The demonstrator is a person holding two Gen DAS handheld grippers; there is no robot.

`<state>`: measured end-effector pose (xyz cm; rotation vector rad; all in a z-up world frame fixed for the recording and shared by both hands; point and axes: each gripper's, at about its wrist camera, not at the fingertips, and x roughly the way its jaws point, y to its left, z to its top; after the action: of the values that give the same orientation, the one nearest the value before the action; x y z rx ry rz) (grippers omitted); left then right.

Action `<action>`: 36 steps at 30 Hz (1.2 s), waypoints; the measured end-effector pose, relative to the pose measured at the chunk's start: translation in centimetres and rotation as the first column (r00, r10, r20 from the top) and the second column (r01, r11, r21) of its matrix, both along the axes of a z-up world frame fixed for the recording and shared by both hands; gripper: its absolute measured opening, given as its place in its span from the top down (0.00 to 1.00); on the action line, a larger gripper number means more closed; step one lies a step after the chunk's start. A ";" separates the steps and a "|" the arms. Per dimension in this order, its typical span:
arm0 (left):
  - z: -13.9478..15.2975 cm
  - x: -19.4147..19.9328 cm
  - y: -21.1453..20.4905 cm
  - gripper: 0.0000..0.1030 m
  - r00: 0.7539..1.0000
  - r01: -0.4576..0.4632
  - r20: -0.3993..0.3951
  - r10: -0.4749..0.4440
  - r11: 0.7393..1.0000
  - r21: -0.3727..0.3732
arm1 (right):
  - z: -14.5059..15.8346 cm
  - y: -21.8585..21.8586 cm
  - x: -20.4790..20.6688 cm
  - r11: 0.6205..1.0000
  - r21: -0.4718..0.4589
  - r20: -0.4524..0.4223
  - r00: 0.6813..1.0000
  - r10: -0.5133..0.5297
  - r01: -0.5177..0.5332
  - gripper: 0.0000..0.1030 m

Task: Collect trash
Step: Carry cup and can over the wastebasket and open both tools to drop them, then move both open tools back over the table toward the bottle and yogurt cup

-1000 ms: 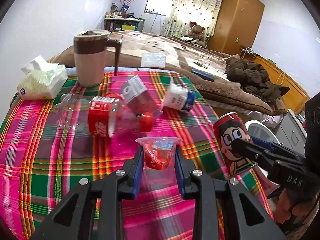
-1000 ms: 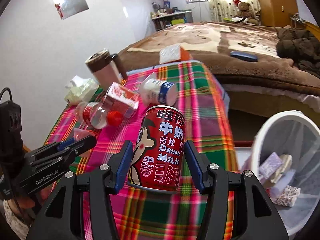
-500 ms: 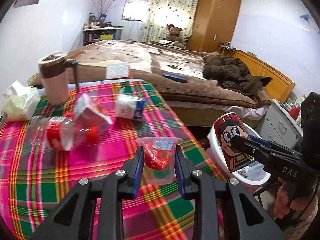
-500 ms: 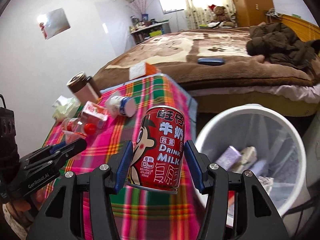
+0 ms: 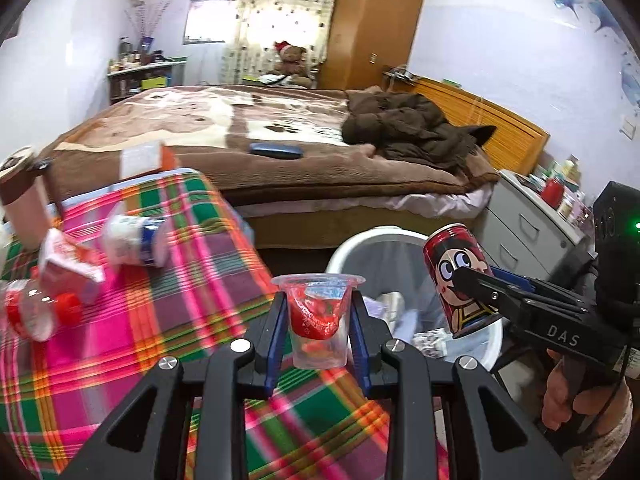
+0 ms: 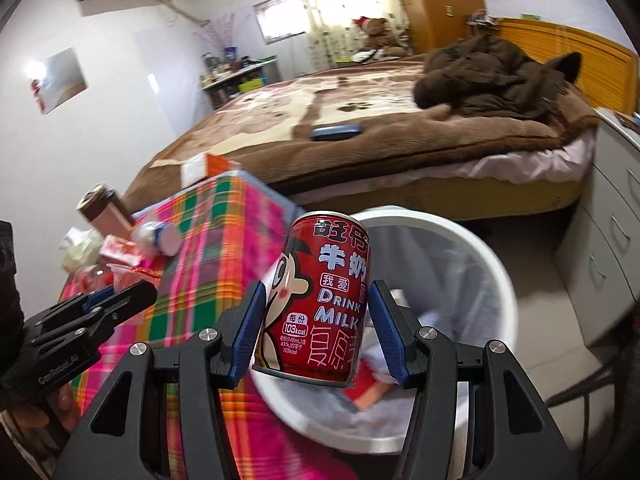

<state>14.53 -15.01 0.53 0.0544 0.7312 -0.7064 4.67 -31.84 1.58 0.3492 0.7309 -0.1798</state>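
Across the upper half of both views we see the bed (image 5: 248, 128), a broad soft slab under a plush brown blanket, with a rumpled dark coat (image 5: 408, 128) heaped on its right side. Filling the lower left of the left wrist view is the table (image 5: 120, 360), draped in a woven plaid cloth of pink, green and orange. Beside its right edge stands the round white trash bin (image 6: 496, 276), smooth plastic with a thin liner and scraps of paper and packaging inside.

On the cloth at the left edge of the frame lie a crumpled clear bottle (image 5: 32, 312) with a red label, a squashed red-and-white carton (image 5: 68, 264) and a white tub (image 5: 136, 236) on its side; a brown lidded mug (image 5: 22, 200) stands behind them.

Our right gripper (image 6: 320, 320) is clenched on the red milk can (image 6: 320, 300), a glossy metal cylinder with a cartoon face, held tilted over the bin's mouth. Our left gripper (image 5: 318, 328) pinches the clear plastic cup (image 5: 318, 320), tapered and ribbed at the rim, with a peeled red foil curled inside, above the table's near edge just beside the bin.
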 end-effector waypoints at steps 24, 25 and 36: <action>-1.7 -0.9 -7.8 0.42 0.994 0.102 -0.050 -0.100 0.994 0.030 | -3.0 -5.6 -0.8 0.995 0.023 -0.093 0.991 -0.100 0.102 0.46; -1.7 -0.8 -7.8 0.42 0.993 0.104 -0.052 -0.102 0.994 0.026 | -2.9 -5.6 -0.9 0.994 0.026 -0.085 0.991 -0.102 0.104 0.42; -1.1 -0.9 -6.1 0.35 0.997 0.066 -0.029 -0.065 0.997 0.027 | -2.2 -4.7 -0.7 0.996 0.019 -0.060 0.994 -0.089 0.090 0.37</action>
<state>13.68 -21.06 -0.59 0.0940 0.7693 -0.7609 3.94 -36.53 -0.57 0.3993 0.7770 -0.2677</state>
